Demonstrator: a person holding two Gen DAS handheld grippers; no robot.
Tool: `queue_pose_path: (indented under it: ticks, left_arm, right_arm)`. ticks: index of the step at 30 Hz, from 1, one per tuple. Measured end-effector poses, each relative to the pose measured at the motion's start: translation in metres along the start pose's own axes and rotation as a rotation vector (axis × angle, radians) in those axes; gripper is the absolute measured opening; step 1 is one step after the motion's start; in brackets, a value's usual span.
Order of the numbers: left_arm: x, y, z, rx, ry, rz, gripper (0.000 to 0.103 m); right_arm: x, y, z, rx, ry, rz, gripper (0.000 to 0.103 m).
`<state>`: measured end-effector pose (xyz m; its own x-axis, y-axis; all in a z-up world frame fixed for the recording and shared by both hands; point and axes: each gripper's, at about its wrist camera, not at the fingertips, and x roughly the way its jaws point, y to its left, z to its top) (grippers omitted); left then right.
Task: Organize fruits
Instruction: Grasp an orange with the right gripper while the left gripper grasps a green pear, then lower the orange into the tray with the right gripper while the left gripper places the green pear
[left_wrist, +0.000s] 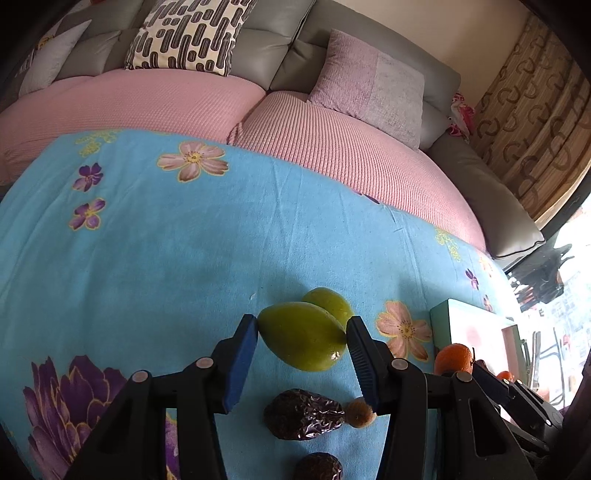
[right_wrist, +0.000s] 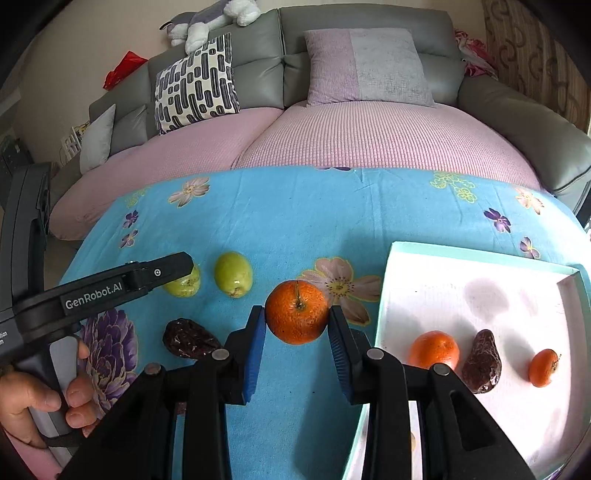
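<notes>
**Both grippers closed around fruit on the blue cloth**

Your left gripper (left_wrist: 302, 356) has its blue pads pressed against both sides of a green fruit (left_wrist: 301, 339), so the jaws are about half open and have that fruit between them. A second green fruit (left_wrist: 328, 304) lies just behind it, at 12 o'clock from the held one, touching or nearly touching it. At 6 o'clock from the held fruit, between the gripper arms, a dark wrinkled date (left_wrist: 301, 415) rests on the cloth with a small tan fruit (left_wrist: 360, 414) just beside it at 3 o'clock; another date (left_wrist: 319, 467) sits lower at the frame edge.

Your right gripper (right_wrist: 297, 317) has its pads against the flanks of an orange (right_wrist: 296, 312), stem upward, on the flowered blue cloth (right_wrist: 295, 221). Whether the orange is lifted or resting there, you cannot tell. At 9 o'clock from it a date (right_wrist: 188, 343) lies on the cloth, and at 10 o'clock a green fruit (right_wrist: 233, 274).

The white tray (right_wrist: 480, 254) with its teal rim sits at 3 o'clock from the orange. Inside it lie an orange (right_wrist: 436, 349), a date (right_wrist: 482, 362) touching or just beside it, and a smaller orange (right_wrist: 543, 367) apart at the right. Your left hand (right_wrist: 40, 402) grips the other tool's handle at 8 o'clock.
</notes>
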<state>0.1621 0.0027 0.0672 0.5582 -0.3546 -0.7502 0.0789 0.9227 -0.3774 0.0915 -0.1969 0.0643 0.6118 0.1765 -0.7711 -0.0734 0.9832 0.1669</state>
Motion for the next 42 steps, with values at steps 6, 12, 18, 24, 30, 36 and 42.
queue_pose_path:
  ticks: [6,12,18,24,30,36,42]
  left_arm:
    - [-0.021,-0.021,0.002,0.047,-0.047,-0.033,0.053]
    - [-0.029,-0.056,-0.003,0.125,-0.054,-0.080,0.053]
    - [-0.024,-0.099,-0.019,0.220,-0.016,-0.134,0.053]
    - [-0.011,-0.141,-0.042,0.316,0.041,-0.167,0.053]
    - [0.002,-0.174,-0.067,0.406,0.102,-0.184,0.053]
    - [0.015,-0.188,-0.084,0.451,0.137,-0.166,0.053]
    - [0.027,-0.190,-0.092,0.468,0.151,-0.139,0.053]
  right_arm:
    - [-0.028,-0.037,-0.002,0.093,-0.029,-0.082,0.036]
    - [-0.056,-0.086,-0.006,0.176,-0.068,-0.193,0.036]
    - [-0.080,-0.134,-0.013,0.273,-0.101,-0.276,0.036]
    - [-0.098,-0.172,-0.022,0.345,-0.117,-0.340,0.036]
    - [-0.112,-0.199,-0.032,0.401,-0.130,-0.384,0.036]
    - [-0.123,-0.213,-0.037,0.426,-0.152,-0.395,0.036]
    - [-0.109,-0.219,-0.039,0.429,-0.112,-0.379,0.036]
